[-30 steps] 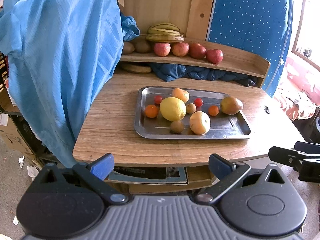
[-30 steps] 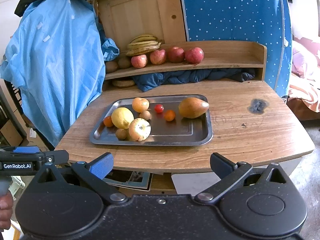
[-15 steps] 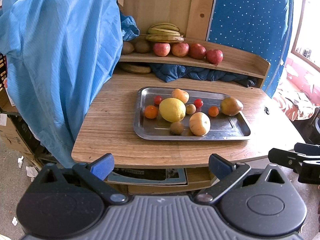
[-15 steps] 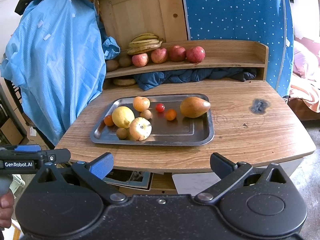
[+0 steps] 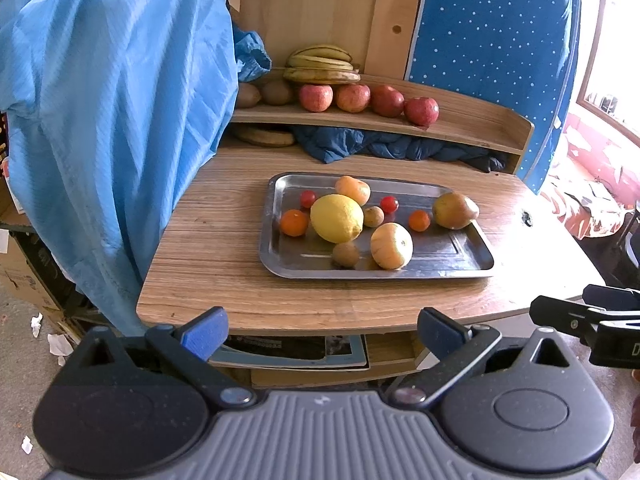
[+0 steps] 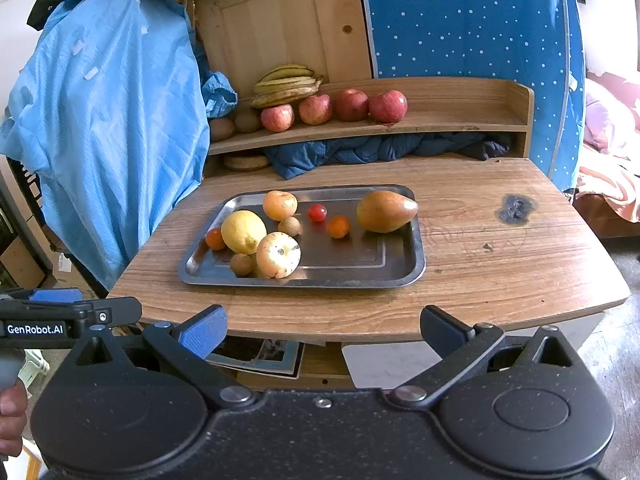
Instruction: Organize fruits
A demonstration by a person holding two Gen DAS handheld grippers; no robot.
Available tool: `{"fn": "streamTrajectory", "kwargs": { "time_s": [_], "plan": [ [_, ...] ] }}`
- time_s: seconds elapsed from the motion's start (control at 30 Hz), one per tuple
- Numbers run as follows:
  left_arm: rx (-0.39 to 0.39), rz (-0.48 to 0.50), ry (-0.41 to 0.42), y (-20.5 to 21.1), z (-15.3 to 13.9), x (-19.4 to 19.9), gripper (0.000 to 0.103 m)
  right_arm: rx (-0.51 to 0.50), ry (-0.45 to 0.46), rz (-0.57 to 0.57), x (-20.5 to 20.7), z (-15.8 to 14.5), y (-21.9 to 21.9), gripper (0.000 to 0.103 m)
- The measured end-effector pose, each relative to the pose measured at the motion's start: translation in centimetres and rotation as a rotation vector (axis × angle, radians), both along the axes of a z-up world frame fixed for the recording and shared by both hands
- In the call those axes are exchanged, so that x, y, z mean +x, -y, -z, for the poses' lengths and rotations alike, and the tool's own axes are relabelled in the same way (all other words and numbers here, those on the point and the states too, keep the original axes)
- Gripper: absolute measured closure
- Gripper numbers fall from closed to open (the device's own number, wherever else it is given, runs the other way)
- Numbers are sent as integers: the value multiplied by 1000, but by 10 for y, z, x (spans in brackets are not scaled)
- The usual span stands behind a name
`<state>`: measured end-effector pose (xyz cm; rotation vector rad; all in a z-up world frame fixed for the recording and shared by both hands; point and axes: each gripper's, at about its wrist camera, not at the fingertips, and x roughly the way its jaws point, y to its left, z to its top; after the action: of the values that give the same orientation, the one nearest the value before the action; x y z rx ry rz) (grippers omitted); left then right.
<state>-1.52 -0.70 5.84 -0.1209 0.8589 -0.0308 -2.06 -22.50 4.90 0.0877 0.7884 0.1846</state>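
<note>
The left gripper (image 5: 322,334) hung spread apart and empty before the desk (image 5: 224,240). On it the metal tray (image 6: 360,274) held the lemon (image 6: 243,232), apple (image 6: 278,255) and pear (image 6: 385,211). The right gripper (image 6: 323,330) was likewise spread, empty.

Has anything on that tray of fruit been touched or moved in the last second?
No fruit moved. Both grippers, left gripper and right gripper, stayed open and empty short of the table's near edge; the views shifted only slightly. The lemon, pear and the rest lie as before on the metal tray.
</note>
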Motion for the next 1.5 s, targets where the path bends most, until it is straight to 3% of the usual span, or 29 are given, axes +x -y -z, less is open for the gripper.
{"fn": "streamTrajectory", "kwargs": {
  "time_s": [1.5],
  "plan": [
    [-16,11,23,3,-2,0,0,-8,-2,2,-1,0,0,1]
  ]
}}
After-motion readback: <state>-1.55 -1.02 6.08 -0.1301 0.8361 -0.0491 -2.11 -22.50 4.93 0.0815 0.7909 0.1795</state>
